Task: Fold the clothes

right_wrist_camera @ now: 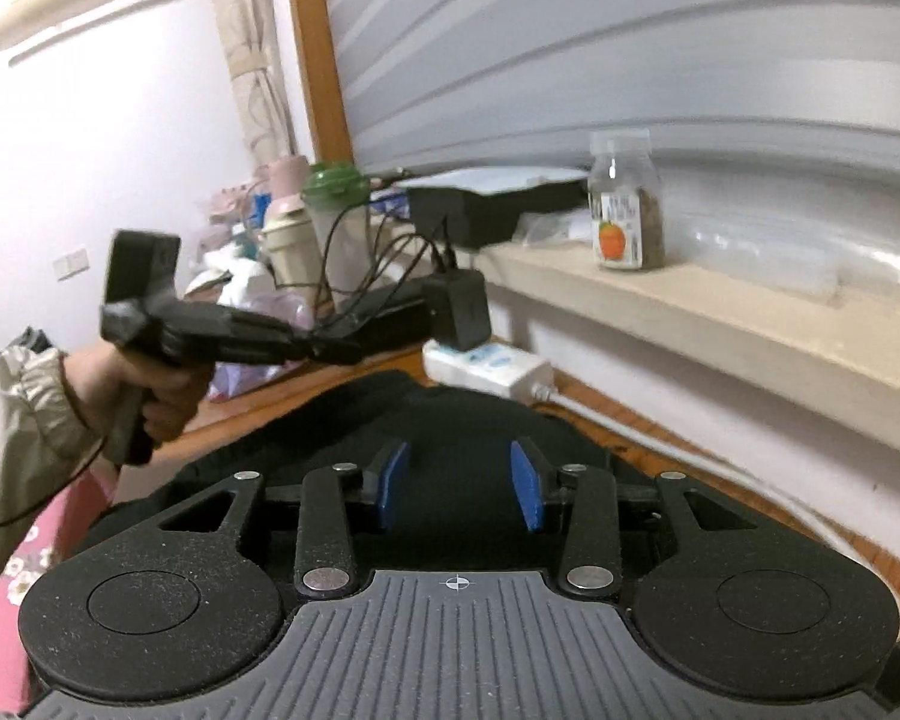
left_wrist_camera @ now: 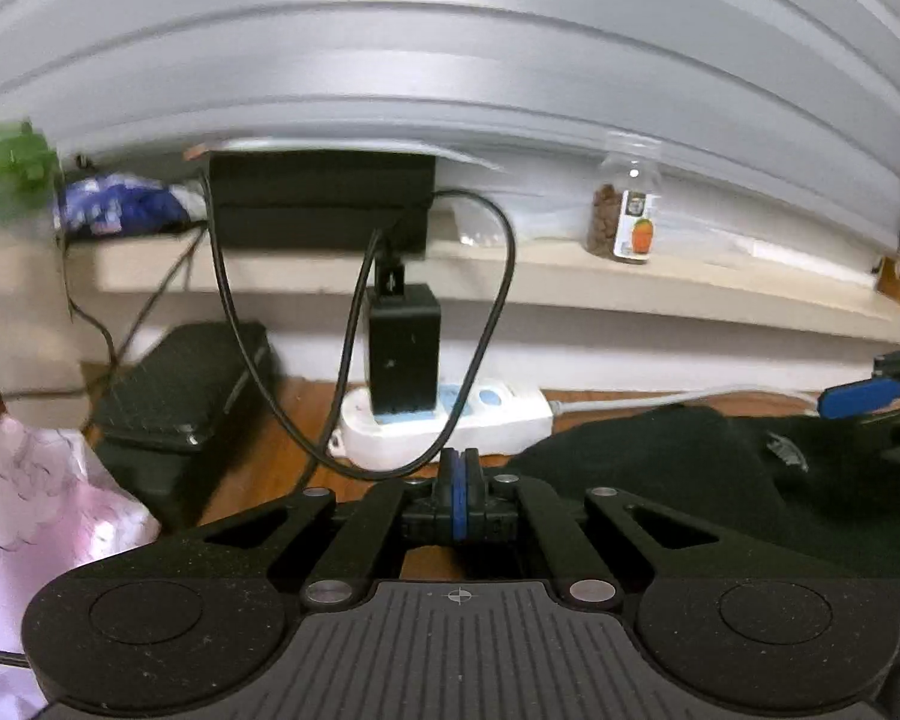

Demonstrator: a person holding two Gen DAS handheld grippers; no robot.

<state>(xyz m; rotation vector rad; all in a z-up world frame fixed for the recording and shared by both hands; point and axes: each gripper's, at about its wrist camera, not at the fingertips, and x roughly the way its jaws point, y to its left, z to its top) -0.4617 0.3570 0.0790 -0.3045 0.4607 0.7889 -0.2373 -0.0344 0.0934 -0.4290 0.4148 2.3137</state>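
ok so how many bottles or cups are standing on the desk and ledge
4: a clear jar on the ledge; a green-lidded bottle, a beige cup and a pink cup left; clutter may hide others.

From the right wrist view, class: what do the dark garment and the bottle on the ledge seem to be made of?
Dark garment: probably soft knit or fleece; matte black, no shine, slumped in rounded folds.
Bottle: clear plastic or glass, glossy; brown contents show through, paper label with an orange picture.

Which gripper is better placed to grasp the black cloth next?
Right. The right gripper stands open above the black cloth garment. The left gripper is shut, empty, beside it.
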